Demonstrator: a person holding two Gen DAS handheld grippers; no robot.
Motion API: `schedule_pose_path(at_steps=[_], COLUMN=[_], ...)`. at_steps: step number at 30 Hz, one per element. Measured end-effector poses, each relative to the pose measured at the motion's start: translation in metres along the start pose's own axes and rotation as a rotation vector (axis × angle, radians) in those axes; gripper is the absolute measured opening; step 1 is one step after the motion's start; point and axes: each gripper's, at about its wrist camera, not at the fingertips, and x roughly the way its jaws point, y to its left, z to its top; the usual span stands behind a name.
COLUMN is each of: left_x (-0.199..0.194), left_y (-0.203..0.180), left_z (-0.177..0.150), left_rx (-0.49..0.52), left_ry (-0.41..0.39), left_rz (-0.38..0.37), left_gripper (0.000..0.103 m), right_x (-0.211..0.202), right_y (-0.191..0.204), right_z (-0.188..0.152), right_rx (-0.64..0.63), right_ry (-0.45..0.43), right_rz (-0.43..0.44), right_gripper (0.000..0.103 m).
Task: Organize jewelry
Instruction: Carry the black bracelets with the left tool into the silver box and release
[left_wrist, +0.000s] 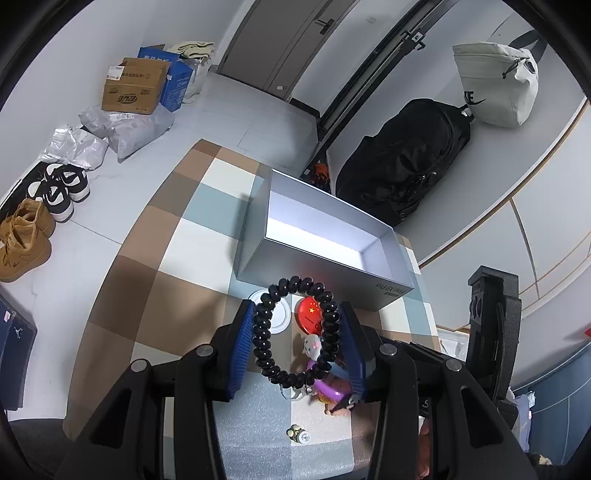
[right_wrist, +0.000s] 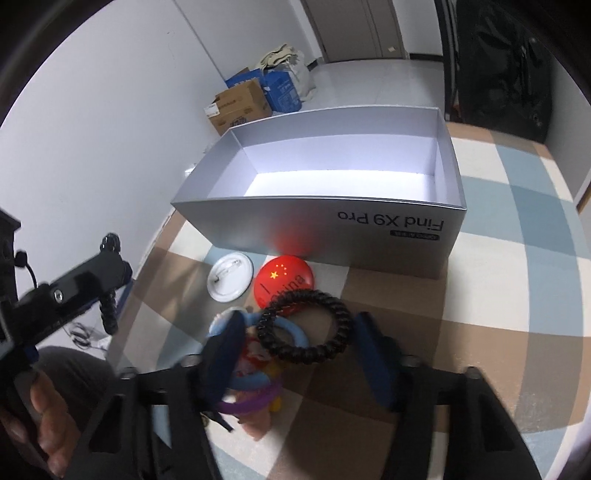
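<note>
Little is done so far. The grey box (right_wrist: 295, 229) stands open in the upper middle of both views, and the part of its floor that shows holds nothing.

The left tool (left_wrist: 296, 314) pinches a black coiled bracelet (left_wrist: 258, 332) between its 2 blue pads, lifted off the tabletop (right_wrist: 498, 295) and held just short of the box's near wall, lower centre of the left view. This piece looks ready to go in.

The right tool (right_wrist: 300, 321) is low in the right view with its jaws spread around a second black bracelet (right_wrist: 341, 321). A little gap shows on each side, though 1 finger is blurred, so I judge it not yet gripped. That bracelet lies on a small heap with a blue ring (right_wrist: 295, 328) and a purple ring (right_wrist: 251, 404).

Still loose on the tabletop, just before the box, are a red badge (right_wrist: 284, 277) and a white badge (right_wrist: 229, 277), side by side. A small charm (left_wrist: 298, 434) lies apart at the bottom of the left view.

What is left, by my reading: drop in the held bracelet, then the second, the rings, the badges and the charm.
</note>
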Motion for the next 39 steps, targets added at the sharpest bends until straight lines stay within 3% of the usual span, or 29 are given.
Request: schedule_pose_path(at_steps=[7,14,24,31,39], left_x=[0.002,0.002,0.001,0.029,0.075], left_y=[0.002,-0.003,-0.032,-0.044,-0.039], left_z=[0.001,0.001,0.027,0.060,0.075], left_rx=[-0.006,0.006,0.108,0.115,0.161], left_ry=[0.008,0.004,-0.018,0.036,0.104], left_rz=[-0.003,0.003,0.030,0.003,-0.005], left_gripper=[0.039,0.039,0.039,0.039,0.039], right_x=[-0.003,-0.023,-0.077,-0.089,-0.060], right_y=[0.001,-0.010,-0.008,-0.017,-0.035], right_z=[-0.001,0.001,0.023,0.056,0.083], right_rx=[0.021,0.079,0.028,0.024,-0.029], right_ry=[-0.024,-0.081,-0.247,-0.308,-0.278], right_rz=[0.004,0.092,0.180,0.207,0.199], right_gripper=[0.045,0.044,0.044,0.044,0.044])
